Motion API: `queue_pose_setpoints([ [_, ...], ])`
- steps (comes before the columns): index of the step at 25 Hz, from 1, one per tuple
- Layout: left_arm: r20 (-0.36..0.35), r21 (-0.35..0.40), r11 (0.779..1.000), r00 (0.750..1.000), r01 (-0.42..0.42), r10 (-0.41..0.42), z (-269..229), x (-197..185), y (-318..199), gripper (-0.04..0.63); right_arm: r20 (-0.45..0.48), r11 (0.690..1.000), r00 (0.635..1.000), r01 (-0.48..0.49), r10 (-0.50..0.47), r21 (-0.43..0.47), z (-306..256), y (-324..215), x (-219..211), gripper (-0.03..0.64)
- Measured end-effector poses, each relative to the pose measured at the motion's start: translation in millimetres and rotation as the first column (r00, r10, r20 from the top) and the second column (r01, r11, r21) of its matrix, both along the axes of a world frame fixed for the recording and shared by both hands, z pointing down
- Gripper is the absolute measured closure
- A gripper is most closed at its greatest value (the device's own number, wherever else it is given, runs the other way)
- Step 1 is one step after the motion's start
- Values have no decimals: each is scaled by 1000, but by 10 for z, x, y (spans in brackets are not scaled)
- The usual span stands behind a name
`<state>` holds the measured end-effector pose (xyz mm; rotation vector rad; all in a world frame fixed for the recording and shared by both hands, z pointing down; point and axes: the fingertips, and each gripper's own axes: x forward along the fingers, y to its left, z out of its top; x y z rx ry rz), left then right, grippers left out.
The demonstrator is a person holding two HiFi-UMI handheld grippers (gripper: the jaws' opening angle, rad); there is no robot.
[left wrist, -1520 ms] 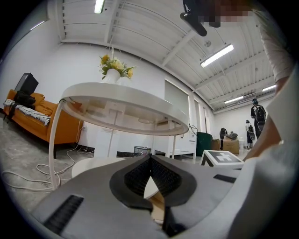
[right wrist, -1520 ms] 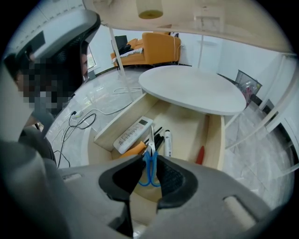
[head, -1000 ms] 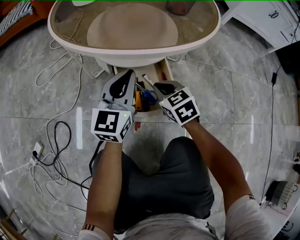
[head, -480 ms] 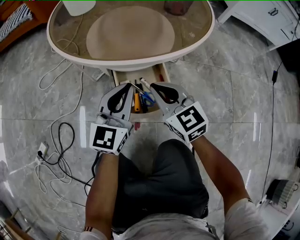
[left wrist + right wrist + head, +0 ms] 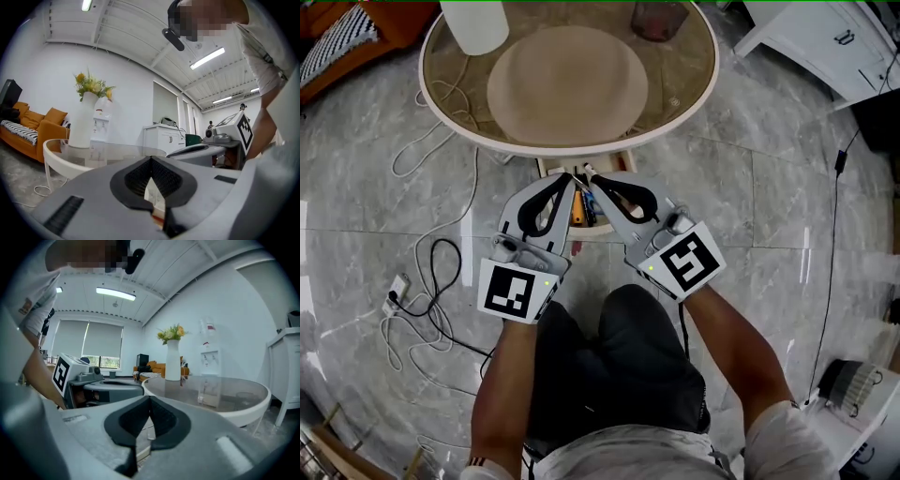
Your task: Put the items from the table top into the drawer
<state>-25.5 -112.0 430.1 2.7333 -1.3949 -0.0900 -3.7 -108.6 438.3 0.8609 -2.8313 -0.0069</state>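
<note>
The left gripper (image 5: 566, 180) has its jaws clenched, tips meeting, with nothing between them. It hangs in front of the round glass surface (image 5: 675, 89), over the open drawer (image 5: 598, 234) beneath the rim. Between the two grippers the drawer shows an orange item (image 5: 577, 208) and a blue one (image 5: 590, 202), partly hidden. The right gripper (image 5: 590, 175), just beside the left, is likewise clenched on nothing. On the surface stand a white vase (image 5: 473, 21) at left and a brownish tumbler (image 5: 659, 17) at right.

Grey marble floor (image 5: 384, 206), white walls (image 5: 126, 79), orange sofa (image 5: 28, 129), white cabinet (image 5: 825, 37).
</note>
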Motion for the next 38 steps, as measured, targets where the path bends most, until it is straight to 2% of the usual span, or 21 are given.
queue_pose_setpoints([
  [11,-21,2,1000,999,26,-26,-1529,-72,5,595,119,1000,993,-15,13,8,-1599,-33,-14,615],
  [23,-3,39,999,1000,19,-19,-3533,-90,106,597,150,999,989,-2,-5,48,-3532,99,-52,617],
  [32,-18,22,1000,1000,10,-10,-4548,-49,389,595,195,1000,981,-19,15,19,-4550,353,-38,617],
  [38,-27,23,1000,1000,2,-1,-5003,8,573,595,223,998,974,-55,47,28,-5056,535,76,617],
])
